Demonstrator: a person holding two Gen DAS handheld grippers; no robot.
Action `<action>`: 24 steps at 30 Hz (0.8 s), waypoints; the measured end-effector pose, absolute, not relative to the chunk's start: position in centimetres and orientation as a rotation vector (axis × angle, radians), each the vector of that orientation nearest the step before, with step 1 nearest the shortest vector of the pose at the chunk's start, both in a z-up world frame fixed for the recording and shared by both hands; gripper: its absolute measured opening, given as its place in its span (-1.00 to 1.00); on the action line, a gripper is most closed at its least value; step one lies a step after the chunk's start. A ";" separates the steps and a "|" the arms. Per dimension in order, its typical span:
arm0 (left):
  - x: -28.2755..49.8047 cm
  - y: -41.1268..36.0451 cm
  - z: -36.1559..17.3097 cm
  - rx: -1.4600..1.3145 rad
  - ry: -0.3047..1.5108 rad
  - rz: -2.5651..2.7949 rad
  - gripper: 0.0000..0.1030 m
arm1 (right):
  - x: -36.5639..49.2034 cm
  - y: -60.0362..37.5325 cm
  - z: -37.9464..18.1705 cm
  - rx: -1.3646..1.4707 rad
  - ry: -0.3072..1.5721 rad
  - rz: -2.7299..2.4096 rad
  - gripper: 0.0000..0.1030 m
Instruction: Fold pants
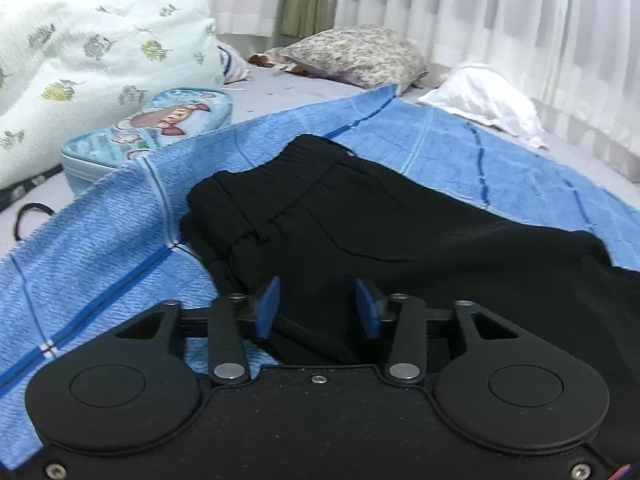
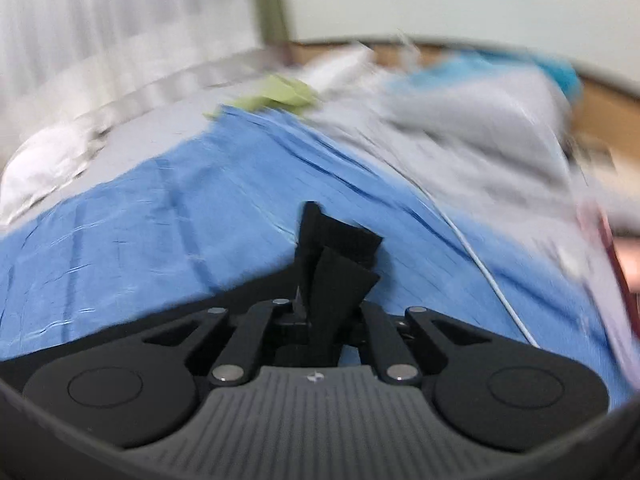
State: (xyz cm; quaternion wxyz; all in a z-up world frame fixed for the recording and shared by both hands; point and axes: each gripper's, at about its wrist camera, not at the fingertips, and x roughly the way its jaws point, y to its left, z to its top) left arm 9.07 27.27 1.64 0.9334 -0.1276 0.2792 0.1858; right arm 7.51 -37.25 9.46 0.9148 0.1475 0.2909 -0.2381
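Note:
The black pants (image 1: 400,220) lie on a blue checked blanket (image 1: 100,248), with the ribbed elastic waistband (image 1: 280,176) toward the far left. In the left wrist view my left gripper (image 1: 318,284) hovers over the near edge of the pants. Its blue pads (image 1: 268,304) stand apart and do not press on the cloth. The right wrist view is motion-blurred. There my right gripper (image 2: 320,304) is shut on a bunched end of the black pants (image 2: 340,240), which sticks up from between its fingers above the blue blanket (image 2: 160,220).
A floral quilt (image 1: 100,40) and a cartoon-printed case (image 1: 160,128) sit at the left. A patterned pillow (image 1: 360,56) and a white pillow (image 1: 488,100) lie by the curtain (image 1: 480,8). On the right are a heap of pale cloth (image 2: 460,120), a green cloth (image 2: 280,92) and a white cord (image 2: 480,264).

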 end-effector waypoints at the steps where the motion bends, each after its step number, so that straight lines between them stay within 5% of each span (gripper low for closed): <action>1: 9.1 27.2 1.6 -0.262 0.568 0.366 0.05 | 8.7 -35.1 10.4 0.255 0.595 -0.450 -0.88; 5: 9.3 26.8 1.6 -0.245 0.574 0.345 0.21 | 13.3 -22.9 11.9 0.047 0.604 -0.202 -0.88; 11: 9.4 26.6 1.4 -0.242 0.570 0.317 0.43 | 13.2 -3.4 6.4 -0.155 0.706 0.262 -0.88; 17: 9.7 26.1 1.4 -0.219 0.580 0.301 0.64 | 9.8 3.5 2.7 -0.298 0.690 0.328 -0.76; 21: 9.8 26.0 1.5 -0.205 0.587 0.302 0.69 | 9.0 3.4 3.2 -0.280 0.676 0.333 0.30; 24: 9.5 26.2 2.1 -0.226 0.588 0.303 0.71 | 7.5 1.6 4.2 -0.163 0.684 0.438 0.45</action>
